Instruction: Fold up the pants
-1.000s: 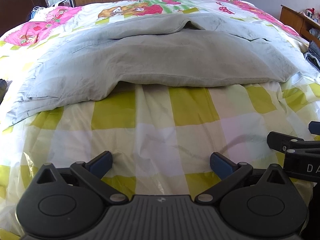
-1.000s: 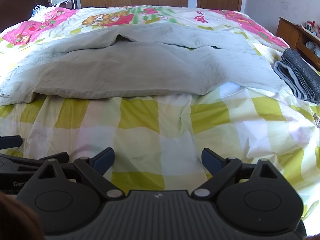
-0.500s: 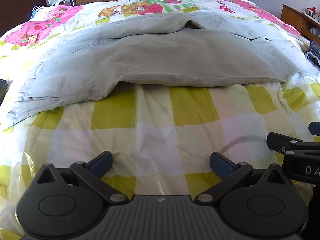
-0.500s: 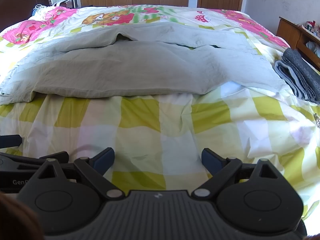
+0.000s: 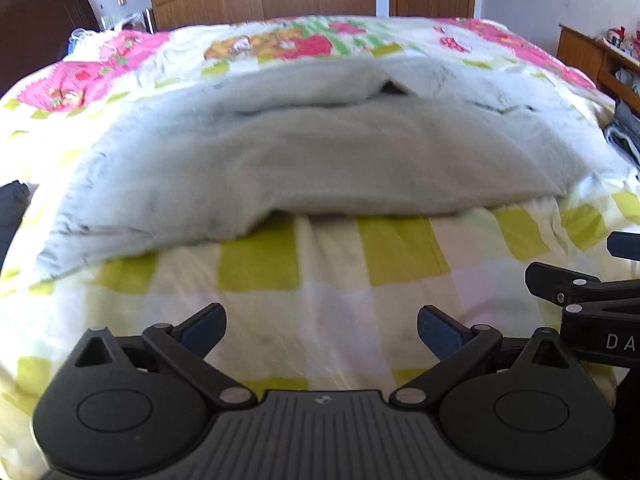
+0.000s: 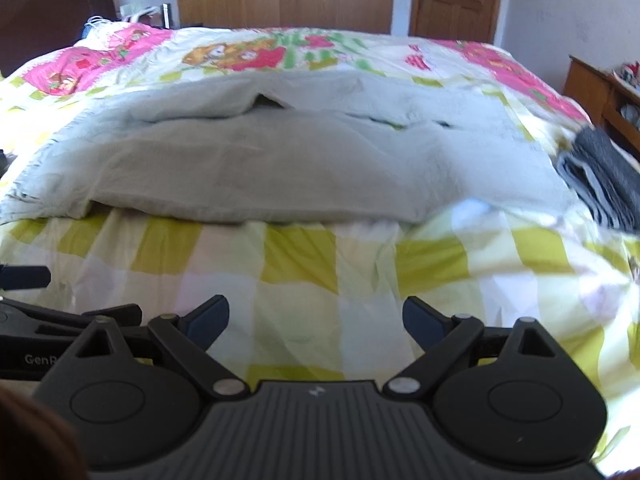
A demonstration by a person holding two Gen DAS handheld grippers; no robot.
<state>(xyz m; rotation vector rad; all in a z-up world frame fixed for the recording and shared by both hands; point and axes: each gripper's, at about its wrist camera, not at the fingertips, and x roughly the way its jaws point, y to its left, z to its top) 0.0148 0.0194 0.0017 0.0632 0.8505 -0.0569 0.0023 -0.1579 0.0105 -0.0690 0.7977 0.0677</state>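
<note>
Both tongs, left (image 5: 322, 330) and right (image 6: 316, 326), gape wide and empty low in frame. Grey pants (image 5: 320, 160) sprawl mid-frame across the bed (image 5: 328, 256). Soft, limp cloth probably wants gripping at its near hem.

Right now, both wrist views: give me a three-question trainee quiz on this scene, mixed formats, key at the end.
1. True or false: the left gripper is shut on the grey pants.
2. Multiple choice: seen from the right wrist, where is the folded dark grey cloth? A) on the pants B) at the right edge of the bed, beside the pants C) between the fingers of the right gripper
3. Fill in: the pants lie across a bedspread checked in white and ____.

Key: 1 false, both grippers are open and short of the pants; 2 B; 3 yellow-green.
</note>
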